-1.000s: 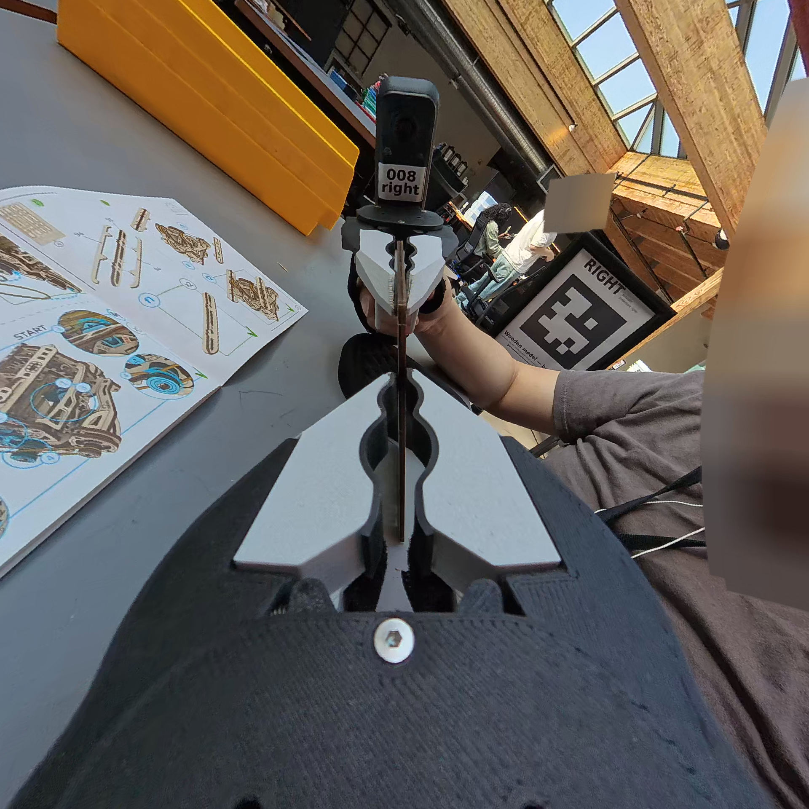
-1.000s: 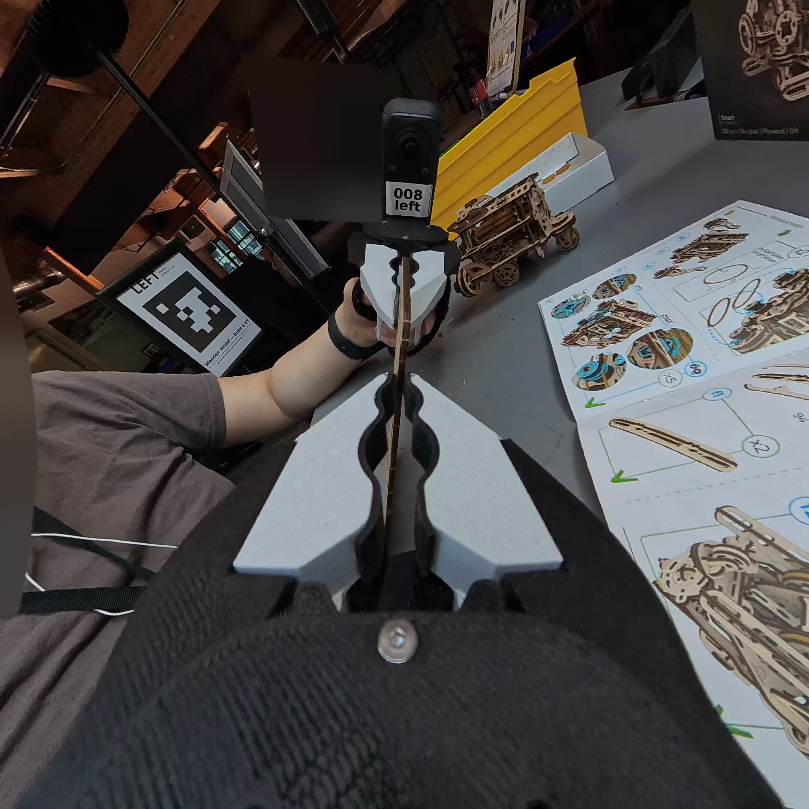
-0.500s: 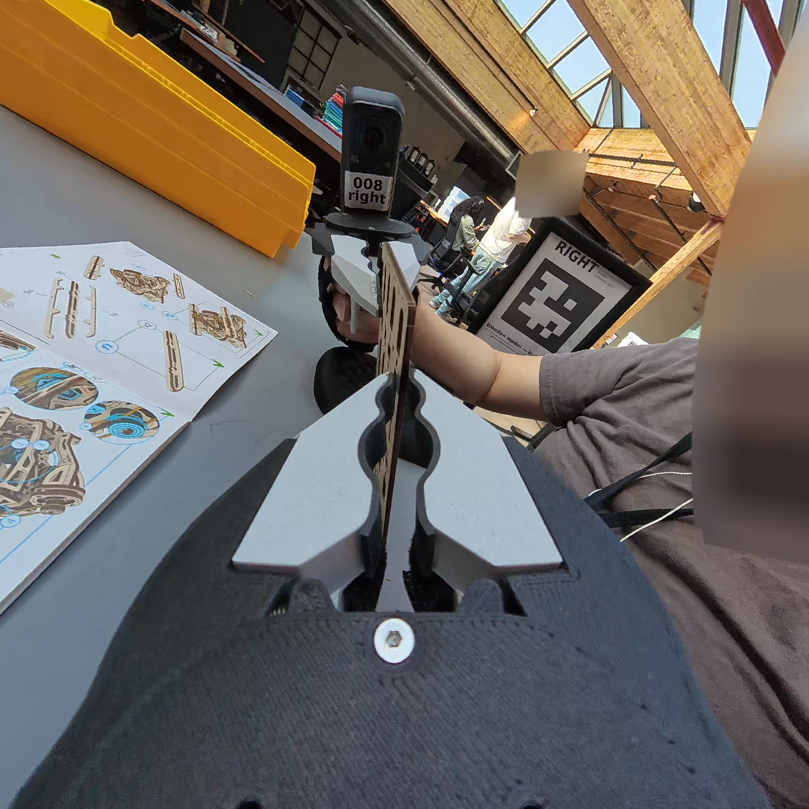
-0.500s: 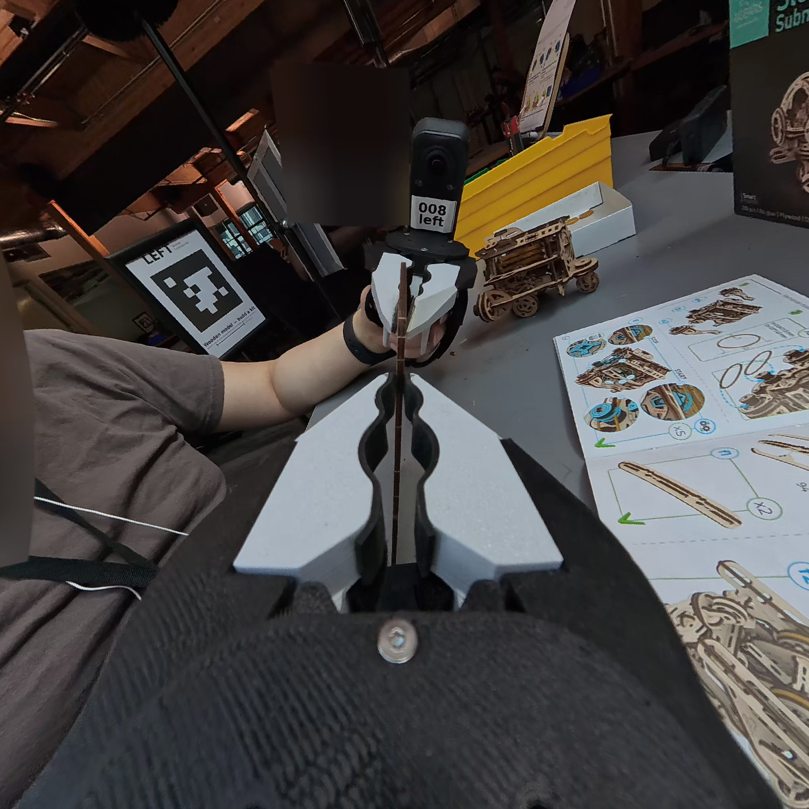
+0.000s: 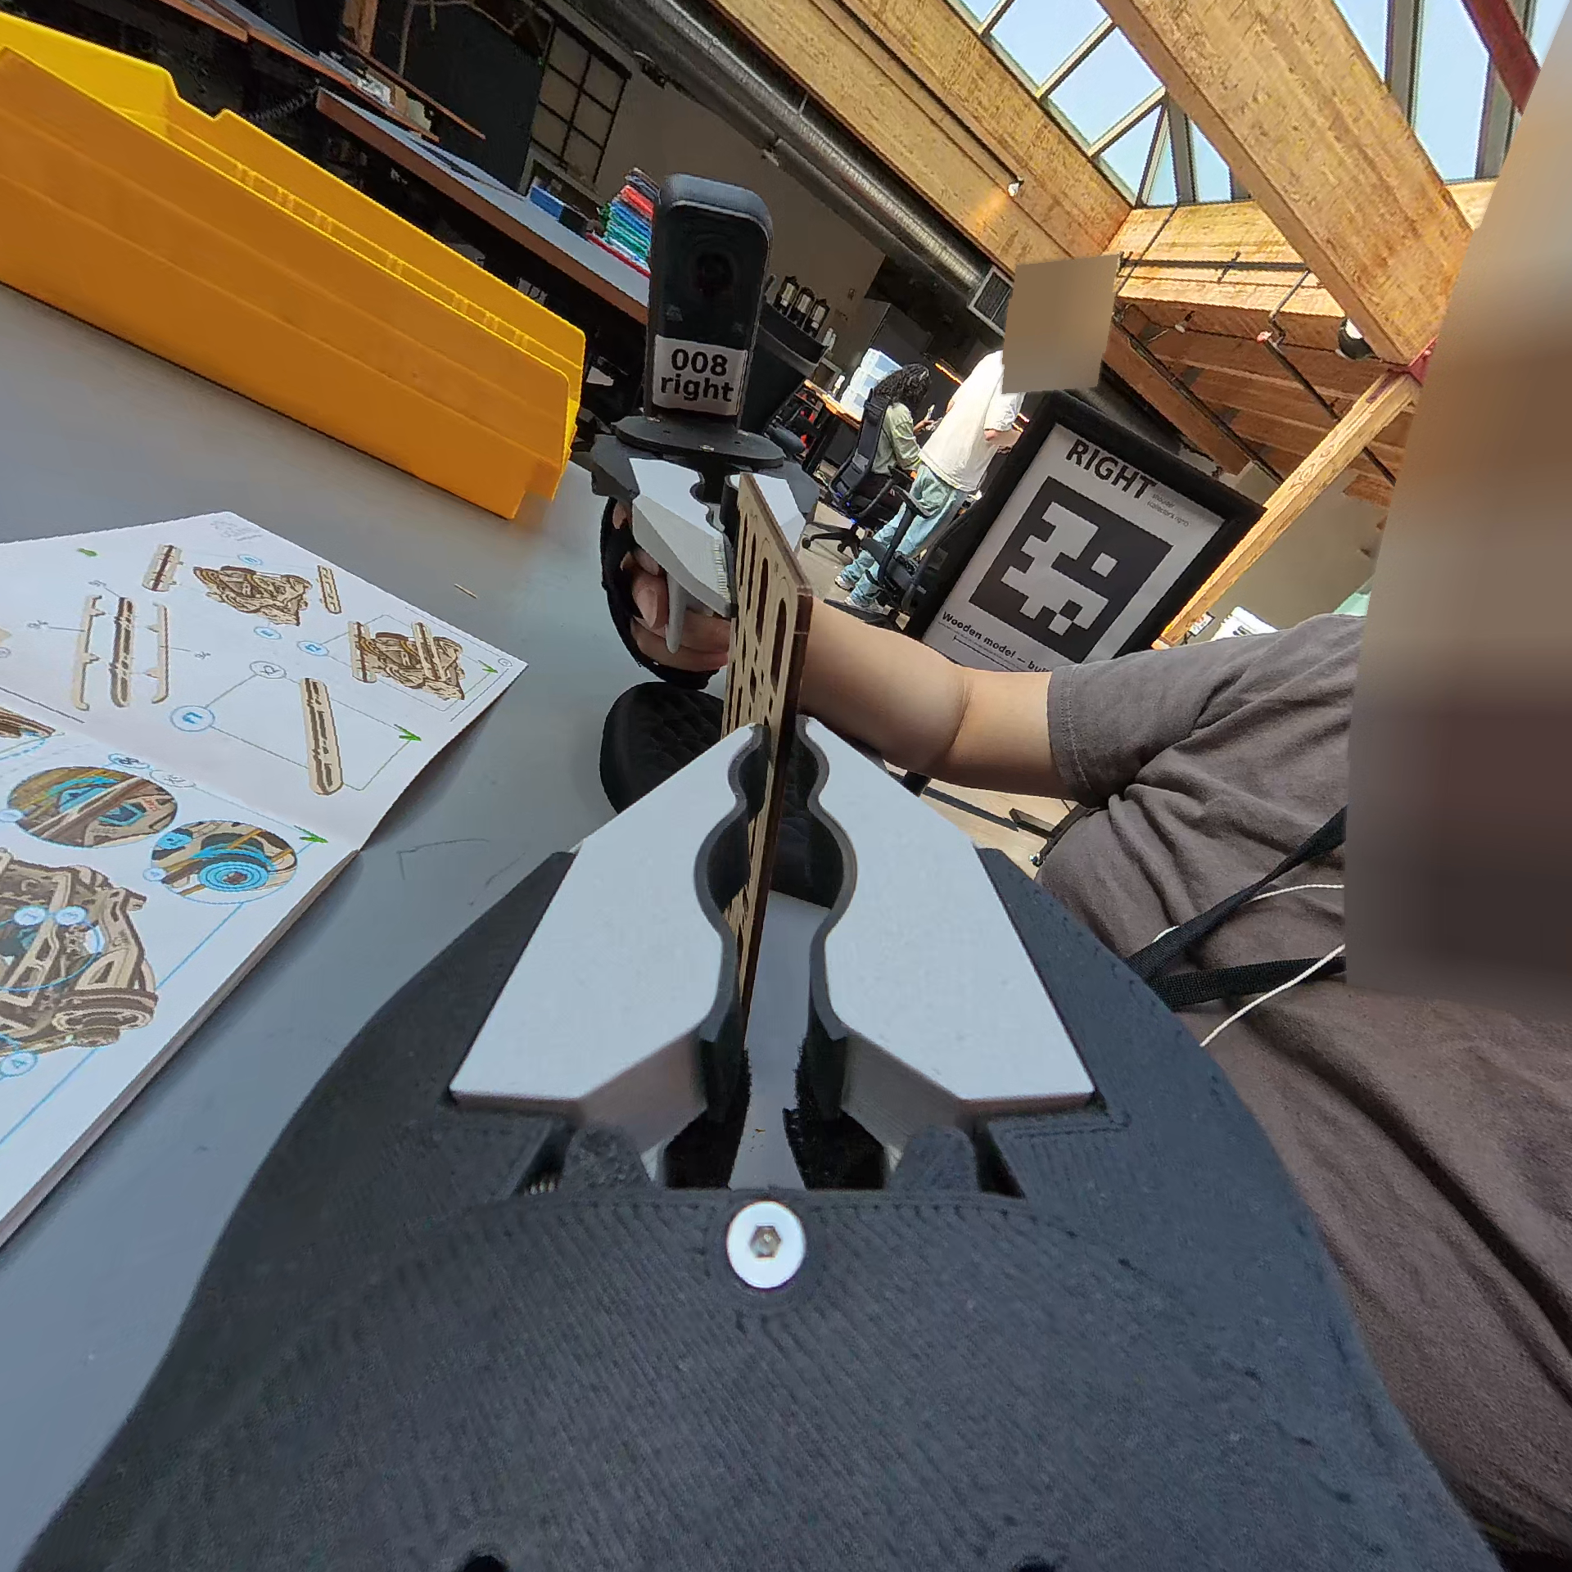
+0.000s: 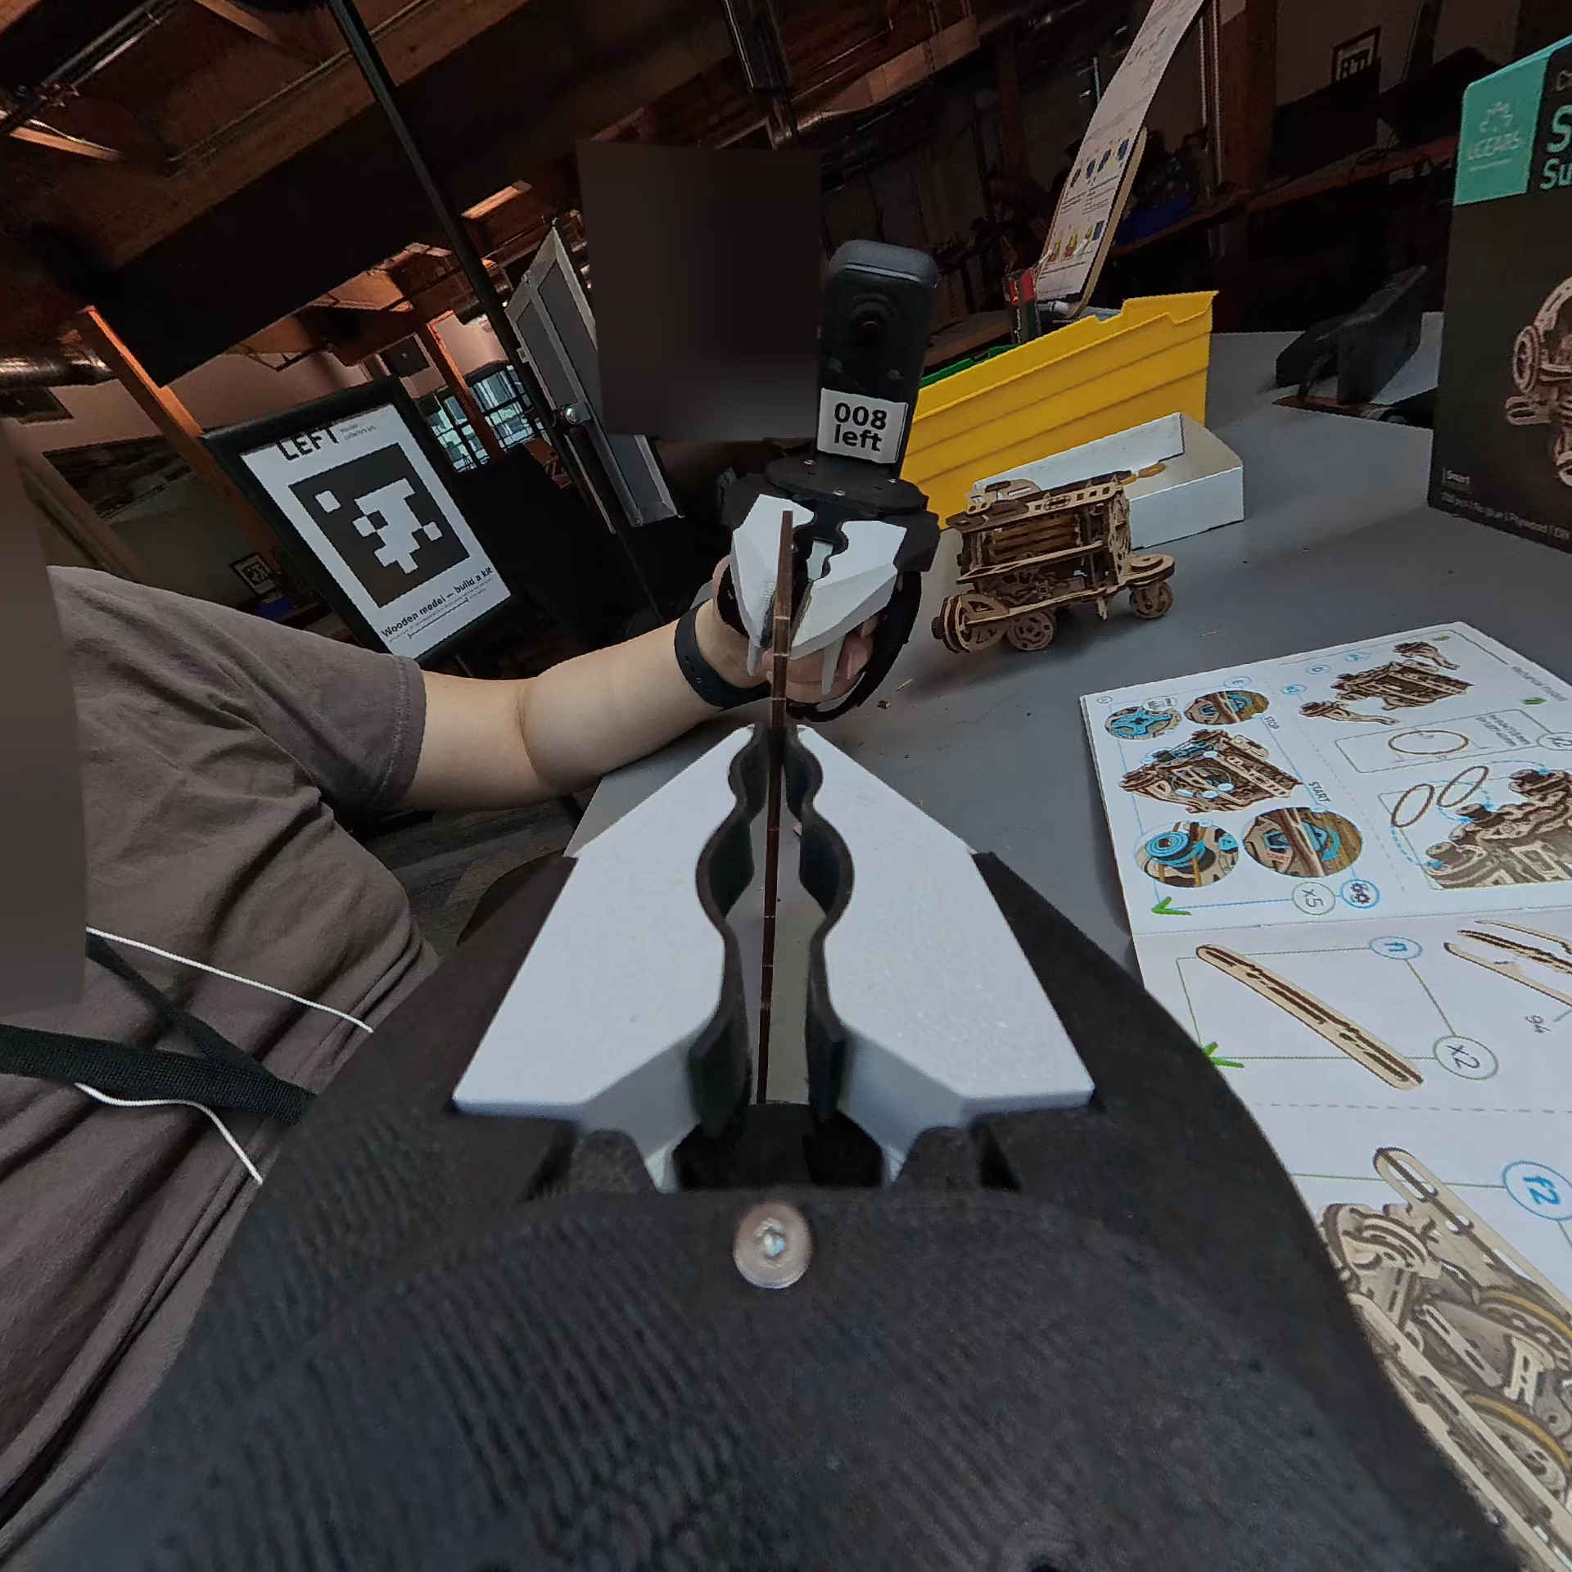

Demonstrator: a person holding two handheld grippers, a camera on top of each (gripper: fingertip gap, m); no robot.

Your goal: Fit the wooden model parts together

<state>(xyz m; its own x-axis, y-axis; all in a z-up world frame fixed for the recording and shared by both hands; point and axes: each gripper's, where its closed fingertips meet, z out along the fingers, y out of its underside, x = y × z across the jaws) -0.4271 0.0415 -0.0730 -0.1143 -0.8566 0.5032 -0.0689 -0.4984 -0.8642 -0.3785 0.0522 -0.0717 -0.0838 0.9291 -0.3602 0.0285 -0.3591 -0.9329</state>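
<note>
You hold the thin wooden sheet [image 5: 760,672] on edge in the air above the near edge of the grey table [image 5: 170,442], pinched at one end by your left gripper [image 5: 772,748] and at the other by your right gripper [image 6: 772,740]. On the table lie the open instruction booklet [image 6: 1327,817], a built wooden wagon [image 6: 1055,553], a white box [image 6: 1191,476] and yellow bins [image 5: 281,281]. Timber beams [image 5: 1276,119] and skylights run overhead.

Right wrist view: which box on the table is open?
The white box behind the wooden cart; it lies flat and lidless, while the dark box stands upright, closed.
</note>
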